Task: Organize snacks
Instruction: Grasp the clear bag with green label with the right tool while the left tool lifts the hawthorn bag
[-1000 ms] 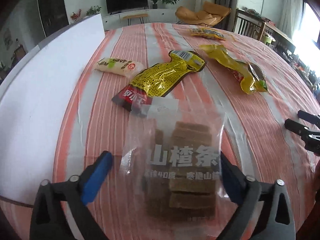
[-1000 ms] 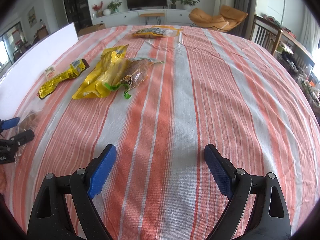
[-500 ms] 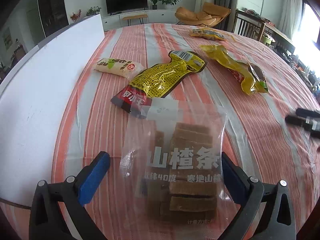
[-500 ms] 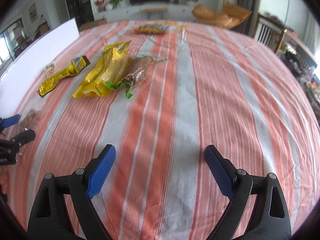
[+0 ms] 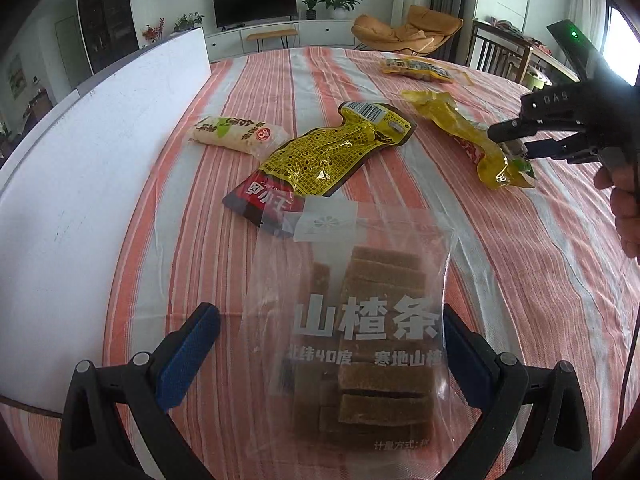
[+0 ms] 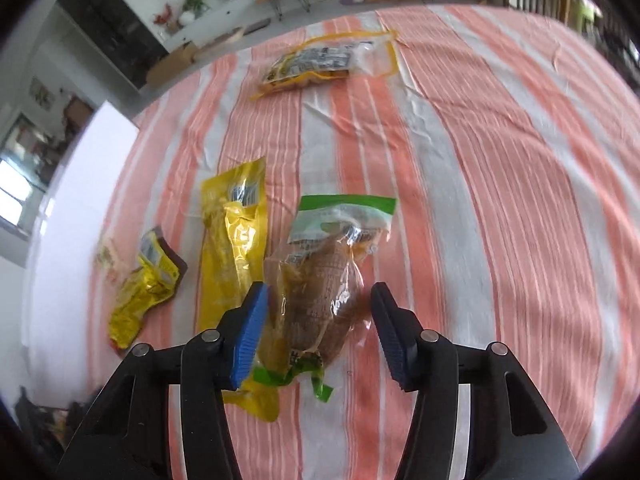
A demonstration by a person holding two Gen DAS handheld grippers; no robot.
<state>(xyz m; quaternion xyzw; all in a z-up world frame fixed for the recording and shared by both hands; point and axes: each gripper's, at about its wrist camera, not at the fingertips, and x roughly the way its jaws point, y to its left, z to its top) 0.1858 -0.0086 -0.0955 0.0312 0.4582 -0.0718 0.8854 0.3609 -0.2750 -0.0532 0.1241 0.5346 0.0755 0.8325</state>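
Observation:
A clear bag of brown hawthorn strips [image 5: 360, 320] lies flat between the wide jaws of my left gripper [image 5: 324, 356], which is open and not pressing on it. My right gripper [image 6: 318, 332] points down over a clear, green-edged pack with a brown snack [image 6: 324, 276]. Its jaws are closing with that pack between them, and a gap still shows at the right pad. In the left wrist view the right gripper [image 5: 516, 140] hovers at the end of the long yellow pack [image 5: 460, 132].
On the orange-and-white striped cloth [image 6: 500, 200] also lie a yellow-and-red pack [image 5: 320, 160], a pale rice-cake pack [image 5: 236, 134] and a yellow pack at the far side [image 6: 320, 64]. A white board [image 5: 80, 160] runs along the left. A person's hand [image 5: 624, 200] holds the right gripper.
The right gripper has swung left and forward over the brown snack pack, rolled, and narrowed its jaws around it. The left gripper and the hawthorn bag have stayed put.

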